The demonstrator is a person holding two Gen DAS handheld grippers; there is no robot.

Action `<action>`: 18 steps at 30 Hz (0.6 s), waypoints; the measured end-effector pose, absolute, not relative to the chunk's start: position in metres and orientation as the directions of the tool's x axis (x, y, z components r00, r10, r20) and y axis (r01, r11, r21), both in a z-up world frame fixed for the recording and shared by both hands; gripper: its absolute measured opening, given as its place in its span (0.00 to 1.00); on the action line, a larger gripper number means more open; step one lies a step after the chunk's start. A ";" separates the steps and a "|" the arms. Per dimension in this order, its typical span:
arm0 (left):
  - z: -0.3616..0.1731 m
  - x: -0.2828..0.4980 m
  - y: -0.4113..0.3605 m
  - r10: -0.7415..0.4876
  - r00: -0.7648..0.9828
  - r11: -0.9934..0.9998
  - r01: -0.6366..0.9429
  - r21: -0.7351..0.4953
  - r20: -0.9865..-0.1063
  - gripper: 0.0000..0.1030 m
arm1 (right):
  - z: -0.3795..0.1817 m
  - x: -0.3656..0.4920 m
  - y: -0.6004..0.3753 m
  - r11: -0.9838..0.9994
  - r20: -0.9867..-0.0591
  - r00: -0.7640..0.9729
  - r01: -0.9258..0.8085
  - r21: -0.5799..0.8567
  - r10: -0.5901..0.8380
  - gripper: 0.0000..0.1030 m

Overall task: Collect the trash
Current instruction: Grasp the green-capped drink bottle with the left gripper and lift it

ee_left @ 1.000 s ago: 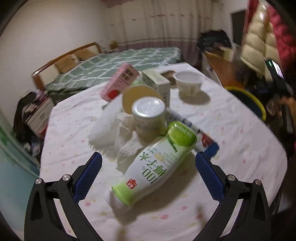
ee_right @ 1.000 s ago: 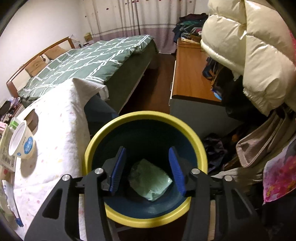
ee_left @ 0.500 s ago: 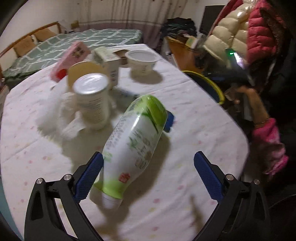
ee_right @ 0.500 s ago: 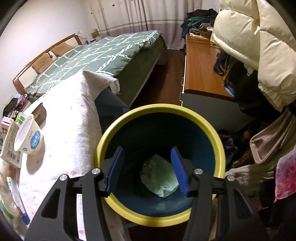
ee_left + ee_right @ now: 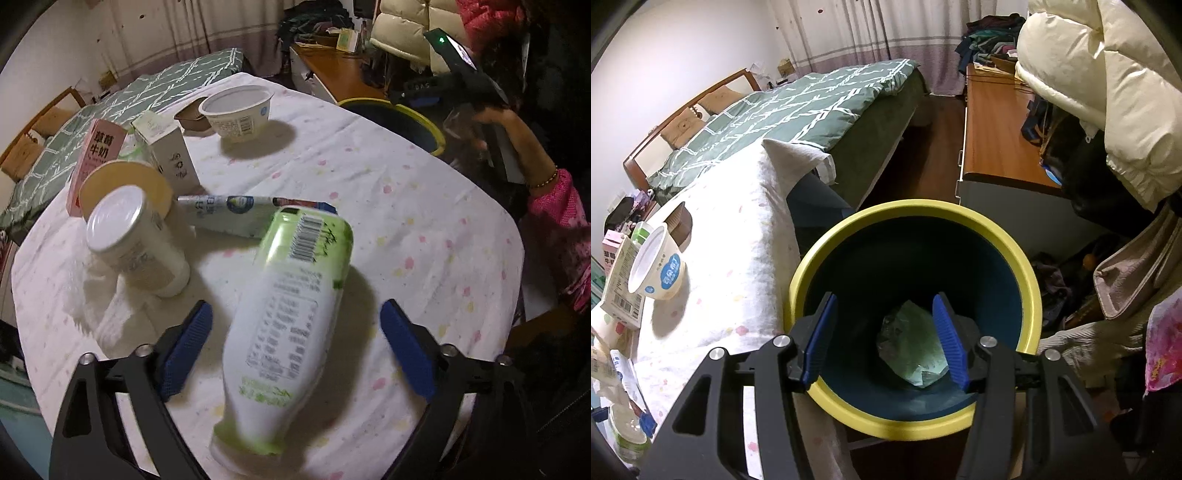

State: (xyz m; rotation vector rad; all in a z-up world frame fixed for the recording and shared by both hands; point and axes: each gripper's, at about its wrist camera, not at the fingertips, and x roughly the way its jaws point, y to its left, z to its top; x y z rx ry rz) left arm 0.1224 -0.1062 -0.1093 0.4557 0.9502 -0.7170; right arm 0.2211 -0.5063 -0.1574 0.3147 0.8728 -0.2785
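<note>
A green and white plastic bottle (image 5: 295, 266) lies on the table's spotted cloth (image 5: 406, 206), cap end toward me. My left gripper (image 5: 295, 308) straddles its lower half. The jaws are closing, and there is a gap between each blue pad (image 5: 188, 343) and the bottle. My right gripper (image 5: 884, 299) hangs open above the yellow-rimmed dark bin (image 5: 923, 206) with nothing between its fingers. A crumpled green wrapper (image 5: 912, 347) lies at the bottom of the bin.
Behind the bottle stand a white can (image 5: 133, 240), a tan round lid (image 5: 125, 184), a pink milk carton (image 5: 96, 155), a white carton (image 5: 166, 151) and a yoghurt cup (image 5: 236, 110). A flattened carton (image 5: 236, 214) lies there too. The bin (image 5: 424, 122) stands off the table's far right edge, by a pink sleeve (image 5: 554, 214).
My left gripper has swung round and come closer, so the bottle now lies lengthwise between its jaws, which have narrowed a little. The right gripper stays over the bin, its jaws slightly wider.
</note>
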 end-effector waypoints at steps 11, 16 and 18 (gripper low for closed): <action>-0.114 0.136 -0.125 -0.309 0.326 0.659 0.750 0.046 -0.894 0.59 | -0.150 0.217 -0.500 0.929 -0.775 0.626 0.328 0.169 -0.080 0.51; -0.102 0.140 -0.121 -0.309 0.336 0.712 0.702 0.018 -0.890 0.56 | -0.140 0.207 -0.499 0.933 -0.761 0.645 0.311 0.180 -0.069 0.51; -0.089 0.138 -0.123 -0.320 0.356 0.720 0.693 0.019 -0.878 0.55 | -0.134 0.201 -0.498 0.936 -0.752 0.656 0.303 0.181 -0.067 0.51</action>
